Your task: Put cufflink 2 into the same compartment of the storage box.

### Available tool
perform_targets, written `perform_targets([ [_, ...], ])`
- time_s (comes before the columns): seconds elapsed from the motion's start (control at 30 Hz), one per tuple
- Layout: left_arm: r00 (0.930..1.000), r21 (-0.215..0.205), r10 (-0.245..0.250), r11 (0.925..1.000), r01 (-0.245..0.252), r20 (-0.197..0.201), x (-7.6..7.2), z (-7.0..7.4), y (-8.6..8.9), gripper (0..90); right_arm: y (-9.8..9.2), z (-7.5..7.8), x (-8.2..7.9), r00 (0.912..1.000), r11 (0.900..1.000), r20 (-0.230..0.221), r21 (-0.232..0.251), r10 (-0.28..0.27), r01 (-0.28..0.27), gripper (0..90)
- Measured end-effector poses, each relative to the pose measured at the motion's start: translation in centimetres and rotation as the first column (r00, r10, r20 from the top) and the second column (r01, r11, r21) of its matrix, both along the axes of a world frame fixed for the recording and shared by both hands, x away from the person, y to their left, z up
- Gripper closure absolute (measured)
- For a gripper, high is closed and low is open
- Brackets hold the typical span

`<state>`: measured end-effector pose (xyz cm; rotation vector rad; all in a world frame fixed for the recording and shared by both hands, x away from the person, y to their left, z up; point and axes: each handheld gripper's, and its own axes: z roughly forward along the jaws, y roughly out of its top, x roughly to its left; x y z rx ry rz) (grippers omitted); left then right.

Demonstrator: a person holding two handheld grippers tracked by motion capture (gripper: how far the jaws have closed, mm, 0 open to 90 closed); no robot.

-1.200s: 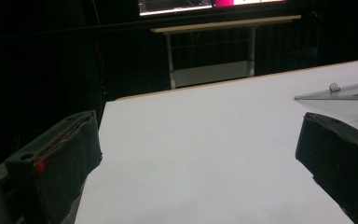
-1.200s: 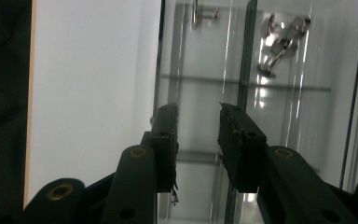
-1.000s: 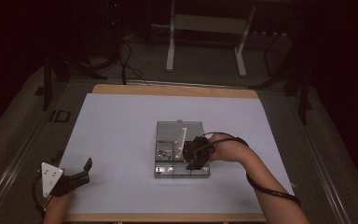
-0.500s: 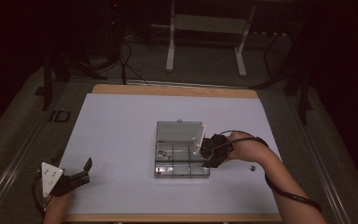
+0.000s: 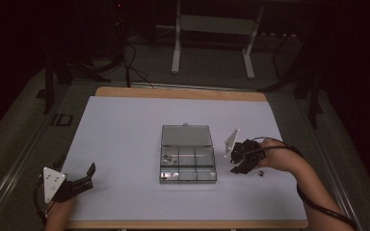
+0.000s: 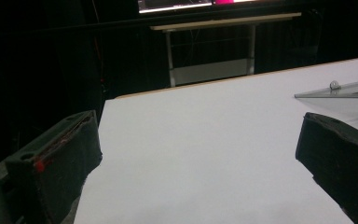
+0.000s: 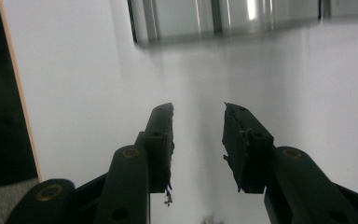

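Just beside the right hand-held gripper [image 5: 238,161], whose empty jaws have just been opening, a small dark part [image 5: 260,174] is seen on the surface, still to be sorted into the clear compartment box [image 5: 188,166], where some pieces already lie.

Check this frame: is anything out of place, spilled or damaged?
One small dark item lies loose on the white table, right of the clear compartment box and beside the right gripper. The box lid stands open. The right gripper's finger pads look frayed and chipped.
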<state>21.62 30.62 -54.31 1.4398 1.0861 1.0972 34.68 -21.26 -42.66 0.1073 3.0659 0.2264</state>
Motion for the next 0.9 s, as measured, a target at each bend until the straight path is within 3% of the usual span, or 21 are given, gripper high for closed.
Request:
perform_targets([
  [0.4,1.0,-0.004,0.002,1.0,-0.002,-0.001,0.0,0.0,0.0,1.0,-5.2,-0.1,-0.2,0.9966,0.996,0.049,-0.056,-0.067,0.069,63.5],
  [0.53,1.0,-0.003,0.003,1.0,-0.003,0.0,0.0,0.0,0.0,1.0,-6.1,-0.3,-0.2,0.9951,0.994,0.057,-0.071,-0.081,0.085,63.4],
  [0.63,1.0,-0.004,0.003,1.0,-0.003,-0.001,0.0,0.0,0.0,1.0,-7.4,-1.0,-0.4,0.9915,0.99,0.044,-0.059,-0.122,0.125,62.9],
  [0.9,1.0,-0.003,0.006,1.0,-0.006,-0.004,0.0,0.0,0.0,1.0,-9.2,-3.4,0.1,0.9802,0.977,0.018,-0.082,-0.197,0.198,62.7],
])
